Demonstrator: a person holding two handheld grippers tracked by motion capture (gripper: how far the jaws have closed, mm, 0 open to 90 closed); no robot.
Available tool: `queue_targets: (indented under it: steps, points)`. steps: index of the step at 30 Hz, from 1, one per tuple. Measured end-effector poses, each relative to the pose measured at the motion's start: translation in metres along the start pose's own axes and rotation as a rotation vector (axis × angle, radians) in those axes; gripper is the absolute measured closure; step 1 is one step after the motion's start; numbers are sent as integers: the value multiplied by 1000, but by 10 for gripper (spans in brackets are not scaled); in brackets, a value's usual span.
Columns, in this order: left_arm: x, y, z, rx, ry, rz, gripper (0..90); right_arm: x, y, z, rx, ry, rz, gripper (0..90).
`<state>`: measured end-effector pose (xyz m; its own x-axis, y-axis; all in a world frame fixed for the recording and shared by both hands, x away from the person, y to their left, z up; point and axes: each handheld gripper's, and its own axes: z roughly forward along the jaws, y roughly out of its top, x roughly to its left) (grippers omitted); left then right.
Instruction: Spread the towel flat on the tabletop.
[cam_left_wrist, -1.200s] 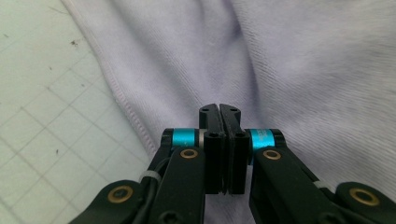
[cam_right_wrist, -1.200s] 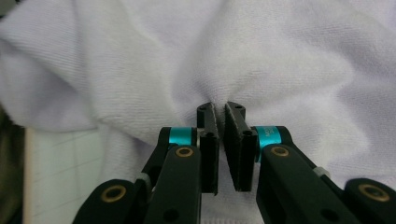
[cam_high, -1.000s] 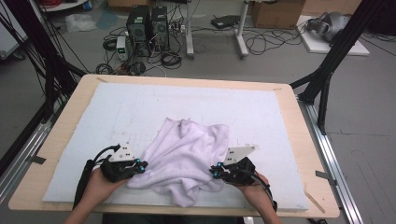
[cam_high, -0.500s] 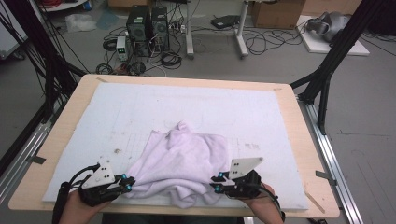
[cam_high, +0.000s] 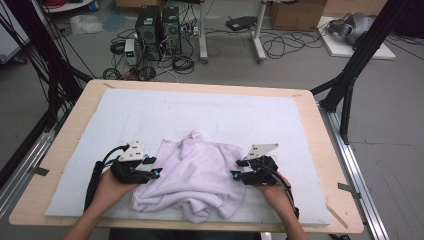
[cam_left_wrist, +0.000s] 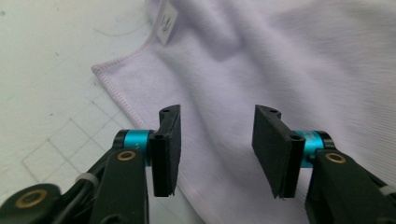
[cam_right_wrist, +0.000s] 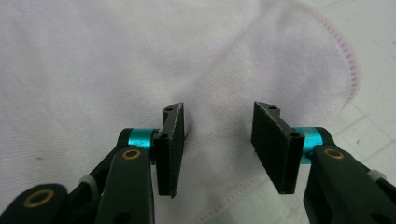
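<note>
A crumpled pale lilac towel (cam_high: 195, 175) lies on the white mat near the table's front edge. My left gripper (cam_high: 151, 167) sits at the towel's left side; its jaws have just been opening and stand apart with nothing pinched. In the left gripper view the towel (cam_left_wrist: 261, 65) with its stitched hem and a small label (cam_left_wrist: 166, 21) lies under the open gripper (cam_left_wrist: 217, 147). My right gripper (cam_high: 239, 170) is at the towel's right side, its jaws also just opened. The right gripper view has the towel's (cam_right_wrist: 116, 60) hemmed edge below the open gripper (cam_right_wrist: 219, 147).
The white mat (cam_high: 150, 112) covers most of the wooden table (cam_high: 85, 97), with bare mat behind and beside the towel. Black frame posts (cam_high: 350, 75) stand at both sides. Computers and cables (cam_high: 160, 30) sit on the floor beyond the far edge.
Both grippers held the towel's sides a second ago, pulled it toward the front edge, then let go. The towel now lies flatter and nearer the front; both jaws stand apart.
</note>
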<state>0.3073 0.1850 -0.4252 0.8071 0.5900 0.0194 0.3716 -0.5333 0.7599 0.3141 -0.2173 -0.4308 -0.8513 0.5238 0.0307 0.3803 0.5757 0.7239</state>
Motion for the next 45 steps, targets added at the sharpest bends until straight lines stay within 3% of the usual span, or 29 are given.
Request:
queue_targets:
  steps: [2, 5, 6, 7, 9, 13, 14, 16, 20, 22, 23, 25, 26, 27, 29, 31, 32, 34, 35, 37, 42, 45]
  points:
    - [7, -1, 16, 52, 14, -19, 483, -5, -1, 3, 5, -13, -1, 582]
    - [10, -2, 20, 63, -4, -28, 521, -7, -2, 5, 10, 5, 12, 654]
    - [9, -2, 19, 62, -8, -26, 604, -6, -2, 7, 18, 14, 8, 724]
    - [9, -2, 18, 63, -28, -22, 756, -1, 1, 8, 26, 18, -37, 795]
    - [5, -2, 16, 70, -20, 4, 840, 3, 3, 8, 34, 8, -66, 814]
    - [2, -4, 5, 55, -22, 7, 852, 7, 3, -1, 19, 34, -65, 819]
    - [1, -6, 0, 49, -16, 4, 853, 8, 3, -5, 10, 55, -66, 806]
    - [1, -8, -13, 35, -16, 13, 852, 9, 3, -14, -21, 49, -82, 735]
    - [3, -11, -26, 16, -7, 2, 823, -4, 4, -29, -82, 18, -34, 668]
    - [5, -10, -28, 7, -5, -8, 726, -8, 3, -29, -90, 14, -15, 657]
    - [6, -9, -26, 7, 1, -12, 679, -13, 2, -25, -70, 0, 11, 648]
    - [10, -5, -20, 8, 15, -27, 596, -15, 2, -21, -48, 0, 11, 637]
    - [12, -3, -16, 14, 19, -35, 596, -16, 2, -16, -26, -1, 14, 621]
    - [17, 0, -5, 33, 24, -50, 514, -18, 2, -4, -3, 18, 26, 592]
    - [18, 1, 1, 41, 33, -57, 478, -19, 2, 4, 19, 31, 31, 585]
    - [23, -1, 18, 102, 33, -59, 480, -20, 1, 10, 39, 36, 37, 600]
    - [23, -1, 18, 102, 33, -59, 483, -20, 1, 10, 39, 36, 37, 600]
    - [22, -2, 18, 75, 31, -50, 669, -24, -2, 12, 25, 85, 68, 733]
    - [21, -3, 17, 71, 8, -44, 669, -24, -2, 12, 25, 85, 68, 733]
    - [15, -1, 16, 84, 12, -17, 815, -25, -4, 12, 9, 114, 65, 854]
    - [13, -1, 12, 85, 15, -4, 845, -21, -1, 1, 5, 83, 28, 865]
    - [14, -1, 4, 59, 23, -6, 847, -21, 1, -7, -14, 69, 17, 865]
